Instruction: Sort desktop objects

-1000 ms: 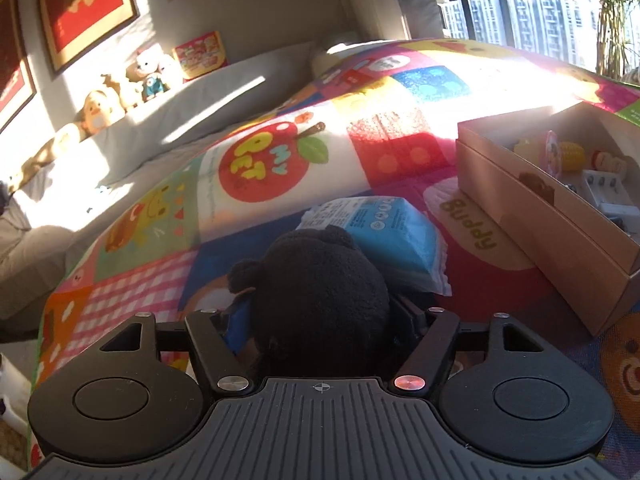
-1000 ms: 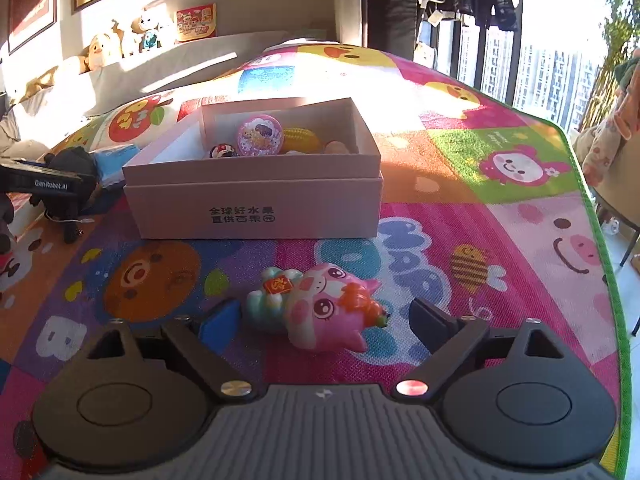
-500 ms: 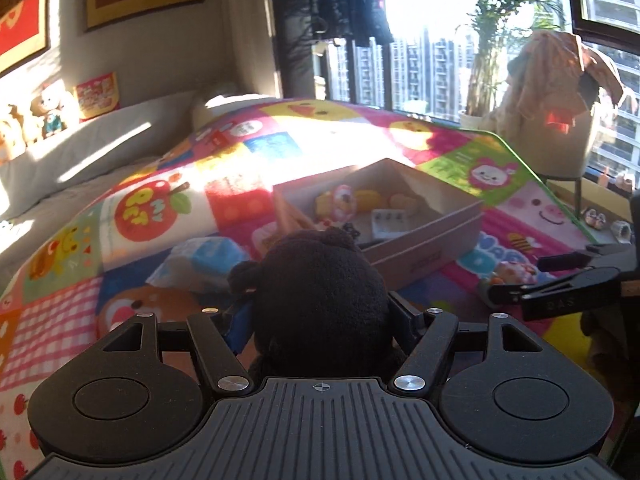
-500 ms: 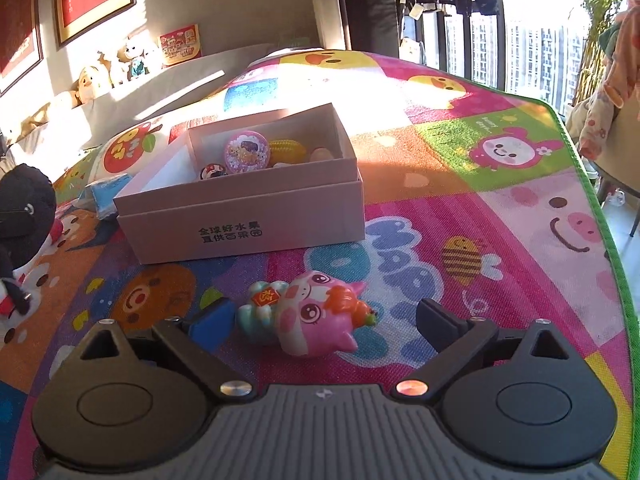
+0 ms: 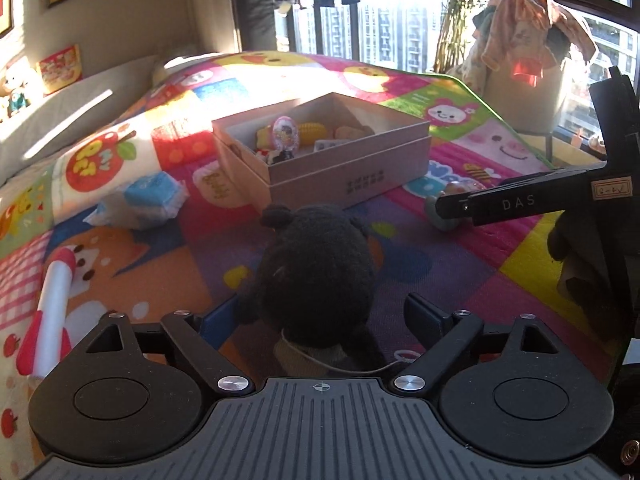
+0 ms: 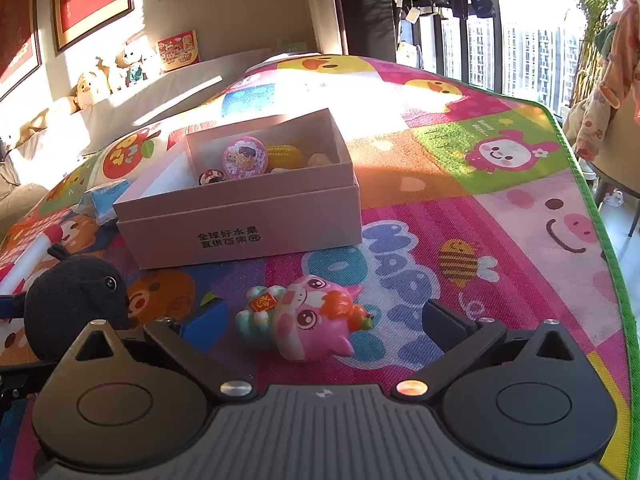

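Black plush toy (image 5: 316,276) was seen lying on the mat between the opening jaws of the left gripper (image 5: 316,320), unpressed, the box (image 5: 348,184) at twelve o'clock. Release seemed in hand. The right gripper (image 6: 324,320), its jaws opening wide around the pink toy (image 6: 308,316), was judged due to close next.

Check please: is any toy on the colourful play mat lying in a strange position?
Yes. The pink plastic pig-like toy lies tipped on its side on the mat, in front of the cardboard box, not upright. The black plush toy stands upright. Nothing looks spilled or broken.
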A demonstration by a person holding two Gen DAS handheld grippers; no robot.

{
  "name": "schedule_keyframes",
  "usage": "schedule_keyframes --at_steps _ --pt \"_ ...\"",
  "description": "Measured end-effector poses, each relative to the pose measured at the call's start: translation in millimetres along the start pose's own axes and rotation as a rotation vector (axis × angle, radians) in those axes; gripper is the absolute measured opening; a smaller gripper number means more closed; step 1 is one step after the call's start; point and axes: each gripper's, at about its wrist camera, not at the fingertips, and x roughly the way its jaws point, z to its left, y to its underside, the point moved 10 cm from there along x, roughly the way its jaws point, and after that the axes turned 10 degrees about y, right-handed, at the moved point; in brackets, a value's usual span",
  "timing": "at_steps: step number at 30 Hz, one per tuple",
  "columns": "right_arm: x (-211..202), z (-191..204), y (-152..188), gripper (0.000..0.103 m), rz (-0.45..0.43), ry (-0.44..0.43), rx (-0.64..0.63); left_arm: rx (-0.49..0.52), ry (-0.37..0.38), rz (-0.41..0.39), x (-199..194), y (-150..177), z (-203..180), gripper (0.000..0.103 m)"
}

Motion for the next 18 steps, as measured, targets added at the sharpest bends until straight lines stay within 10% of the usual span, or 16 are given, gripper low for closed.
schedule_keyframes --at_steps 18 --pt "1 -2 0 0.103 0.001 -0.009 0.020 0.065 -0.165 -0.021 -9 -18 32 0.102"
